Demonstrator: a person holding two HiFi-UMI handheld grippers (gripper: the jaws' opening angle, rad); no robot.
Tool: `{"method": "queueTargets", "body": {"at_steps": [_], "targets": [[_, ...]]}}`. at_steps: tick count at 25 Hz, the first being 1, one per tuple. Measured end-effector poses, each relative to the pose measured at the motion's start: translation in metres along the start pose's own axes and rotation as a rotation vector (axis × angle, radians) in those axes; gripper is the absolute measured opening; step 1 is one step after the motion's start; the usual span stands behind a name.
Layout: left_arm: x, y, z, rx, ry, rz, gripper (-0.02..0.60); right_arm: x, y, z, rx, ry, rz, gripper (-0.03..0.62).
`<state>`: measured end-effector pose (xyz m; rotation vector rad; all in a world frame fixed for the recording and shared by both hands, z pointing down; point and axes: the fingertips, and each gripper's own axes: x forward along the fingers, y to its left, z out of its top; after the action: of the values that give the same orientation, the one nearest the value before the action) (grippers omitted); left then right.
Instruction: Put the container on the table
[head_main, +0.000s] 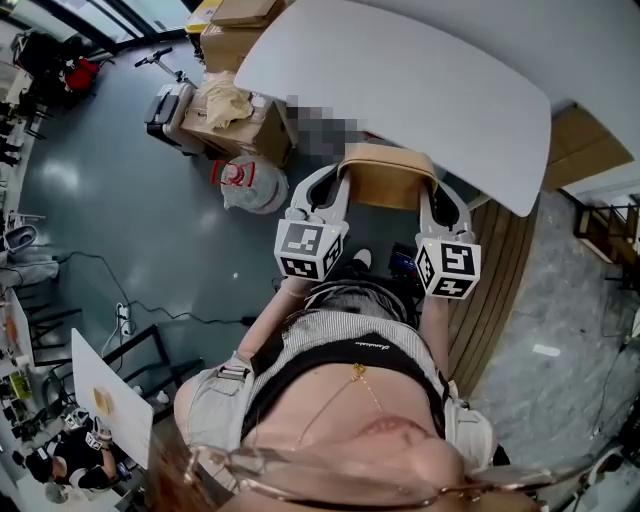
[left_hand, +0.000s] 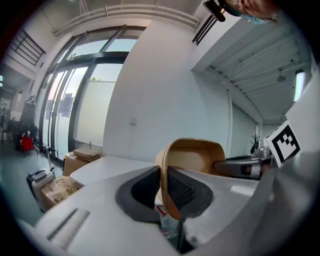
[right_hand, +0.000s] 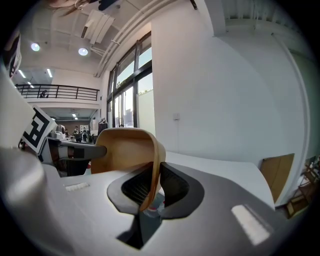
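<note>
A tan, rounded container (head_main: 385, 178) hangs between my two grippers, just short of the near edge of the white table (head_main: 420, 90). My left gripper (head_main: 338, 185) is shut on its left rim, and my right gripper (head_main: 433, 190) is shut on its right rim. In the left gripper view the thin tan wall (left_hand: 172, 165) runs between the dark pads, with the left gripper (left_hand: 167, 192) clamped on it. The right gripper view shows the same hold, with the container (right_hand: 125, 147) pinched by the right gripper (right_hand: 152, 182). The tabletop (right_hand: 220, 167) lies beyond it.
Cardboard boxes (head_main: 235, 110), a suitcase (head_main: 165, 110) and a clear plastic bottle (head_main: 245, 185) sit on the dark floor left of the table. A slatted wooden panel (head_main: 500, 280) stands at the right. The person's legs and a shoe are below the container.
</note>
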<state>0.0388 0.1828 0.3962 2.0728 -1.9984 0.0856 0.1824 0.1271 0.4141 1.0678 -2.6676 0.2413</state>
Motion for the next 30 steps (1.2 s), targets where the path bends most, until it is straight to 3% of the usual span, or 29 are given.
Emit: {"method": "queueTargets", "body": {"at_steps": [8,18,30], "targets": [[0.013,-0.008,0.004,0.012,0.003,-0.01,0.033,0.0,-0.014,0.002,0.019,-0.014,-0.021,0.061],[0.04,-0.017,0.001,0.029,0.015,-0.131,0.033,-0.004,-0.032,-0.006,0.054,-0.018,-0.147,0.059],[0.075,0.054,0.017,0.003,0.01,-0.155,0.033,0.067,-0.008,0.019,0.011,0.007,-0.159,0.064]]}}
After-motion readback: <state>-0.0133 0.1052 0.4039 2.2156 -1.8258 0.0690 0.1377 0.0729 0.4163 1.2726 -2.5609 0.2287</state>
